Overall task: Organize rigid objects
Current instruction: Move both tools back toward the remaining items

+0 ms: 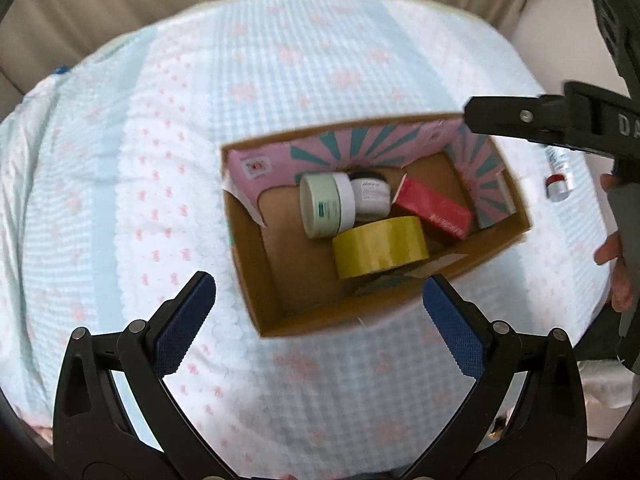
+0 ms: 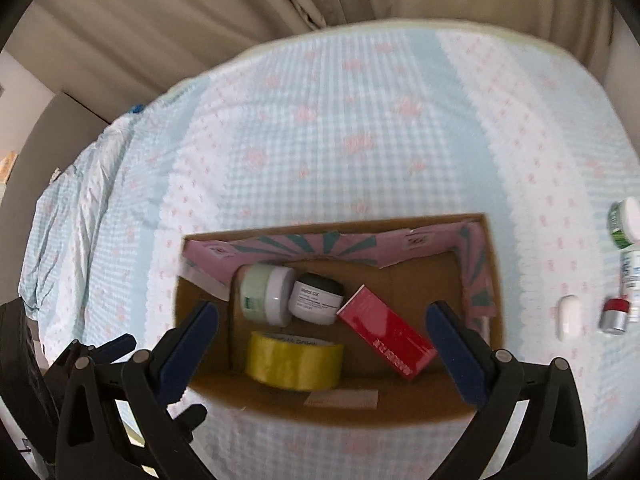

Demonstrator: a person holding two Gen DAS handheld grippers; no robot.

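Observation:
An open cardboard box [image 1: 256, 300] [image 2: 494, 280] sits on the bed. Inside lie a yellow tape roll [image 1: 380, 248] [image 2: 294, 362], a green-lidded white jar [image 1: 326, 206] [image 2: 264, 290], a dark-lidded white jar [image 1: 370, 196] [image 2: 316, 300] and a red carton [image 1: 434, 206] [image 2: 386, 332]. My left gripper [image 1: 318, 296] is open and empty above the box's near edge. My right gripper [image 2: 322, 324] is open and empty over the box; its finger [image 1: 520, 118] shows in the left wrist view.
The bed has a light blue checked cover [image 1: 280, 80] [image 2: 340, 120]. Right of the box lie a silver tube with a red band [image 1: 558, 180] [image 2: 616, 314], a white oval item [image 2: 569, 316], a white-and-blue tube [image 2: 632, 276] and a green-and-white jar [image 2: 624, 222]. Beige curtains hang behind.

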